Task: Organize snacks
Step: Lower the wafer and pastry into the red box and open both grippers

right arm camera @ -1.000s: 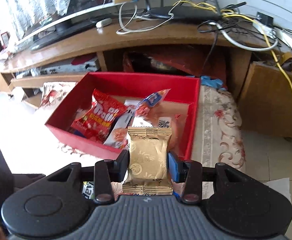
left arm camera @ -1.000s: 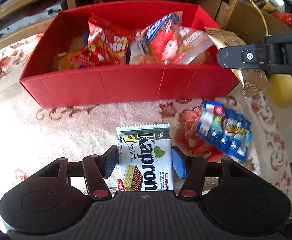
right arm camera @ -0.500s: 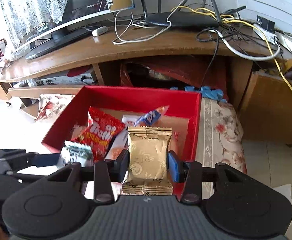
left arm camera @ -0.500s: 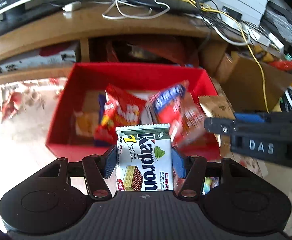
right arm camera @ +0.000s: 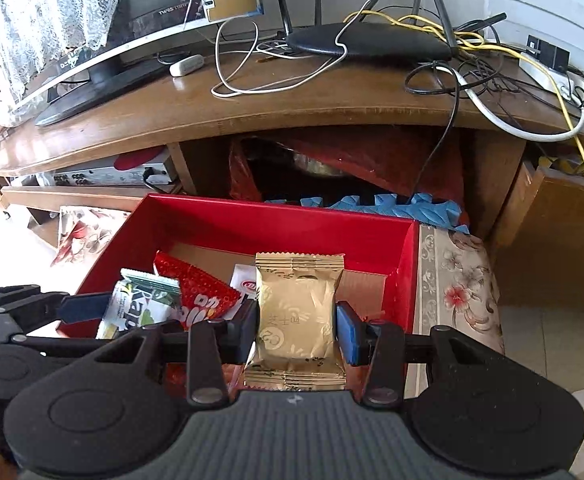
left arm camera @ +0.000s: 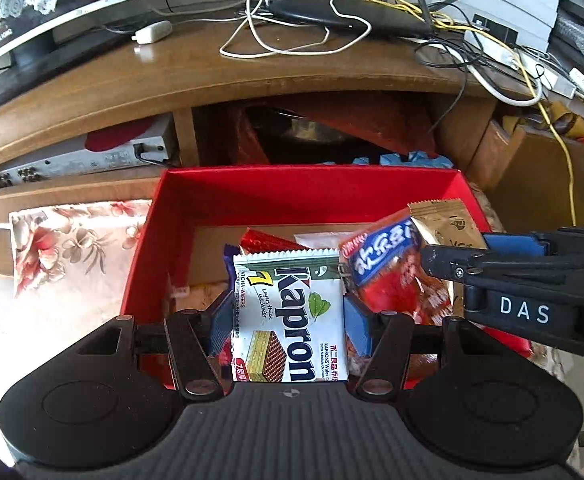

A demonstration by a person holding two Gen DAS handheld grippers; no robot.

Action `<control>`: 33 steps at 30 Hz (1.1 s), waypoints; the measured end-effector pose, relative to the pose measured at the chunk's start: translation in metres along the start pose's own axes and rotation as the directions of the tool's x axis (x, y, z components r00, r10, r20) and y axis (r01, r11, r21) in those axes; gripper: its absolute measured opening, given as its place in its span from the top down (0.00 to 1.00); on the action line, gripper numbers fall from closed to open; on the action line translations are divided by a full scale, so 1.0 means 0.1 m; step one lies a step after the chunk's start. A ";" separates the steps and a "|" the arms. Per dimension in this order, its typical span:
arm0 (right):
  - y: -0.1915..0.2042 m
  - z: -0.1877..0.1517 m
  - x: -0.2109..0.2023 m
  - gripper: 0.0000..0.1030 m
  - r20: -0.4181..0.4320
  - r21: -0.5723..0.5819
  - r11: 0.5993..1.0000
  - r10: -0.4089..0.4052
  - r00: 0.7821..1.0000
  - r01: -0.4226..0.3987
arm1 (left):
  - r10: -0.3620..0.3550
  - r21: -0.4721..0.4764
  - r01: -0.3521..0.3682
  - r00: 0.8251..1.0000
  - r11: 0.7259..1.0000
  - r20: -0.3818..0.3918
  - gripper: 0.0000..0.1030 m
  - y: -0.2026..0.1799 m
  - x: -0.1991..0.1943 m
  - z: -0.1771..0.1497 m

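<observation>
Left tongs (left arm camera: 288, 320) clamp wafer packet (left arm camera: 292, 320); right tongs (right arm camera: 296, 328) clamp gold pouch (right arm camera: 297, 316).

A white Kapron wafer pack (left arm camera: 292, 320) stands upright at lower centre of the left wrist view, over the open red box (left arm camera: 292, 196). A gold foil packet (right arm camera: 297, 316) stands upright at centre of the right wrist view. Red snack bags (left arm camera: 391, 280) lie inside the box.
</observation>
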State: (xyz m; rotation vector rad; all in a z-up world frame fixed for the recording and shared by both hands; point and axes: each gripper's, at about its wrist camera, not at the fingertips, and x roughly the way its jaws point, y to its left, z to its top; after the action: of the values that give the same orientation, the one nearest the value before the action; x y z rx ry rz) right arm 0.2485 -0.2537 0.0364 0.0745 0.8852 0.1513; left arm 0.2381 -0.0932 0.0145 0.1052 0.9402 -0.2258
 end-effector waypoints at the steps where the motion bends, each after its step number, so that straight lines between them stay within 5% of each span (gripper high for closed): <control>1: 0.00 0.00 0.01 0.63 -0.002 0.000 1.000 0.000 1.000 0.000 | 0.002 -0.003 -0.002 1.000 1.000 0.000 0.37 0.01 0.01 0.01; 21: 0.04 0.03 0.19 0.62 -0.023 -0.015 1.000 -0.008 1.000 0.008 | 0.037 -0.014 -0.037 0.999 0.999 -0.006 0.36 0.05 0.14 0.03; 33: 0.02 0.05 0.15 0.59 -0.004 0.002 1.000 -0.010 1.000 0.010 | 0.056 -0.034 -0.056 0.998 0.998 0.012 0.24 0.10 0.12 0.05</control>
State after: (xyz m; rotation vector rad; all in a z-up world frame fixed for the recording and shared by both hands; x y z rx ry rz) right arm 0.2612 -0.2498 0.0286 0.0719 0.8894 0.1416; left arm 0.2509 -0.0863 0.0079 0.0991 0.9269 -0.1586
